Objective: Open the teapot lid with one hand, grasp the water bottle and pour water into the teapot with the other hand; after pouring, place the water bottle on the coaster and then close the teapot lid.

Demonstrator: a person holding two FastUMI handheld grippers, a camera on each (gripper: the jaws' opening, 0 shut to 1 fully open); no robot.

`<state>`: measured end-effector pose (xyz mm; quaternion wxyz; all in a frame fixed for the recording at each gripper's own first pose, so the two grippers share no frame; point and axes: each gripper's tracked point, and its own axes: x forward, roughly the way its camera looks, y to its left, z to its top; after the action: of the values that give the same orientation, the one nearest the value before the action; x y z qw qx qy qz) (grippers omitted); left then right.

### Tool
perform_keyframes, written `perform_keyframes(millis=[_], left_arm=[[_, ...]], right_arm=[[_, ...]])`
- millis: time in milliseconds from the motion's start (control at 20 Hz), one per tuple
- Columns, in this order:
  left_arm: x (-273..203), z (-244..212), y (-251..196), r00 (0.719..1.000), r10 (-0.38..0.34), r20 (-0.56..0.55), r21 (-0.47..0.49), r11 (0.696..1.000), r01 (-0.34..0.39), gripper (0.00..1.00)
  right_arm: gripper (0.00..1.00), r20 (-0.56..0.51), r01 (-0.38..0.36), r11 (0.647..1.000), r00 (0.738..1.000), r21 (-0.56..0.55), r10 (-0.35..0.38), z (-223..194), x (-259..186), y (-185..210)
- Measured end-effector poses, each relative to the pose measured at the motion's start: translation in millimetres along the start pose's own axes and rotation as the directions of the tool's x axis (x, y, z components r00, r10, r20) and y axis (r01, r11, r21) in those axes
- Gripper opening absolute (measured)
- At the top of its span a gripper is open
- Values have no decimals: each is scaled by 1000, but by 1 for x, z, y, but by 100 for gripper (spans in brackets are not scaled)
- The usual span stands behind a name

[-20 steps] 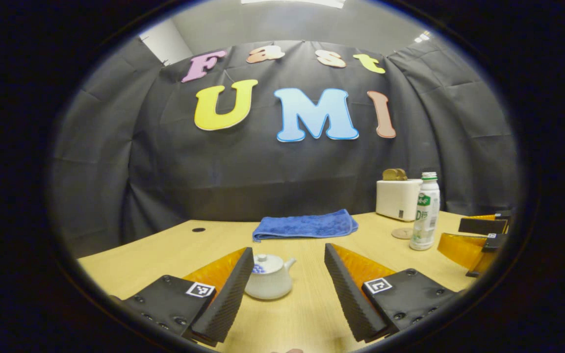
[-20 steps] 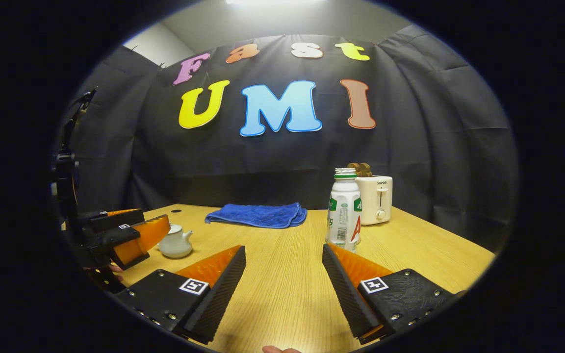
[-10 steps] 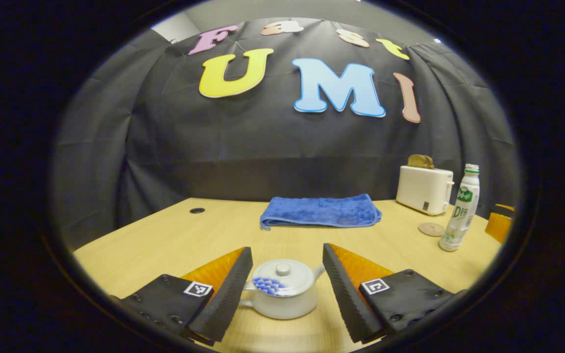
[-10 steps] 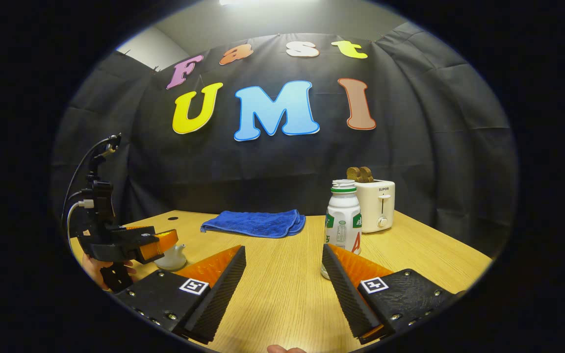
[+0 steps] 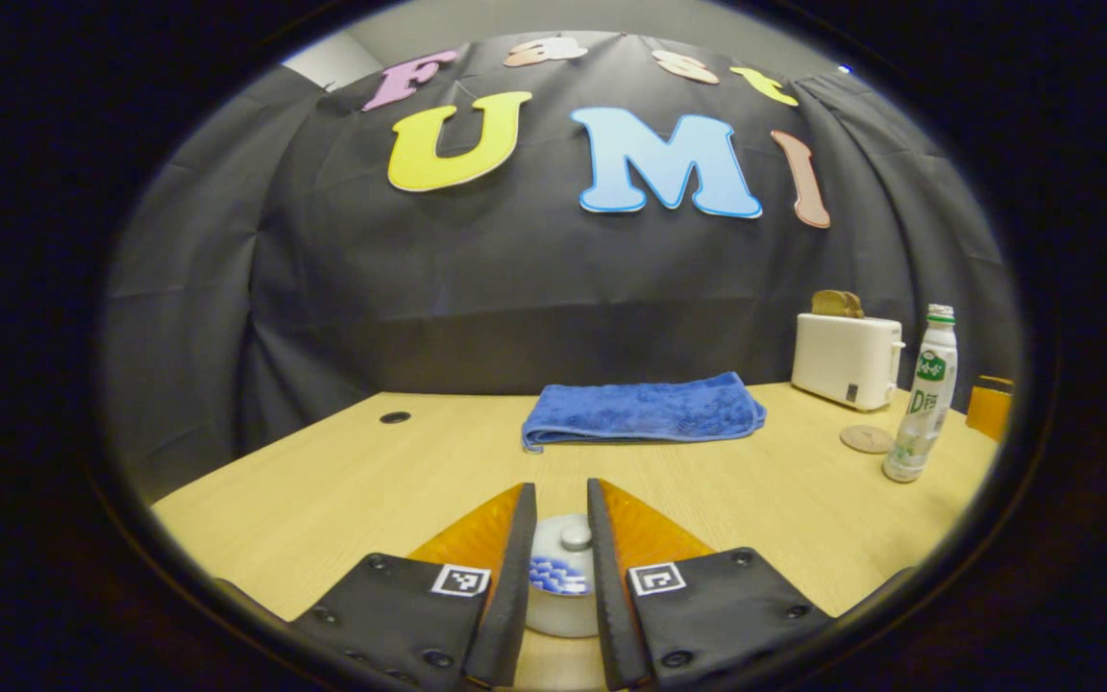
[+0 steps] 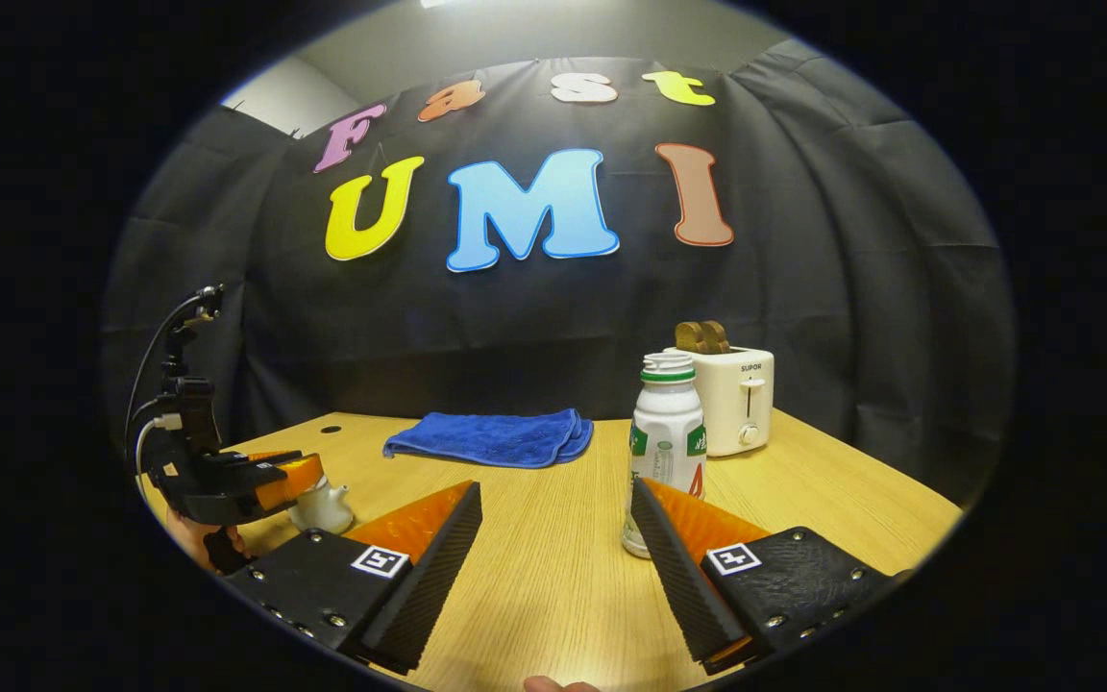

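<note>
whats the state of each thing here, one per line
teapot lid: on the teapot, between the left gripper's narrowed fingers
water bottle: upright, uncapped, on the table
right gripper: open, holding nothing
toaster: bread sticking out
blue towel: folded flat
coaster: bare

In the left gripper view, the left hand-held gripper point(image 5: 560, 567) covers both sides of the small white ceramic teapot point(image 5: 561, 584), so spout, handle and contact with the knobbed white lid point(image 5: 563, 540) cannot be determined. In the right gripper view, one finger point(image 6: 671, 557) hides the lower corner of the white plastic water bottle point(image 6: 664, 437).
</note>
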<state>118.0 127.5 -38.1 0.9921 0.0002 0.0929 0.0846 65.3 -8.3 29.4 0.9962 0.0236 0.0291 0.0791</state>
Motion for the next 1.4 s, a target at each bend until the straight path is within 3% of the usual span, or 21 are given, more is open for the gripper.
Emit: perform_keyframes(millis=[50,100,200,300,550,750,800,850,1000,1200,1400], left_arm=[[-7,5,-3,1000,4,16,9,1000,-5,43],[0,5,-2,1000,9,10,39,999,-9,16],[4,7,-2,1000,22,13,88,996,-23,19],[4,8,-1,1000,10,14,92,996,-12,14],[-9,34,-3,997,-8,71,65,998,3,9],[-21,51,-9,995,-36,98,34,999,33,13],[-29,55,-9,993,-42,107,24,999,40,9],[-36,61,-10,992,-48,118,14,999,47,13],[-61,75,-11,986,-70,149,-16,997,74,13],[-85,70,-16,983,-104,152,-45,993,112,13],[-94,54,-9,986,-96,134,-48,993,104,13]], right_arm=[[97,0,6,1000,1000,-3,-6,-1,1,-3],[97,-4,12,1000,1000,-4,-12,-2,1,-5],[97,-17,22,1000,1000,-1,-22,-6,1,-11],[97,-13,38,999,999,2,-38,-6,-1,-19],[97,4,120,992,993,-32,-120,-3,6,-53],[97,14,149,987,989,-62,-148,-1,27,-59],[97,13,157,984,988,-79,-157,-2,34,-60],[97,12,172,981,985,-94,-172,-3,39,-64],[97,13,213,972,977,-96,-213,-6,55,-75],[96,-31,224,968,973,-112,-228,-22,79,-81],[97,-57,242,965,967,-105,-248,-31,93,-95]])
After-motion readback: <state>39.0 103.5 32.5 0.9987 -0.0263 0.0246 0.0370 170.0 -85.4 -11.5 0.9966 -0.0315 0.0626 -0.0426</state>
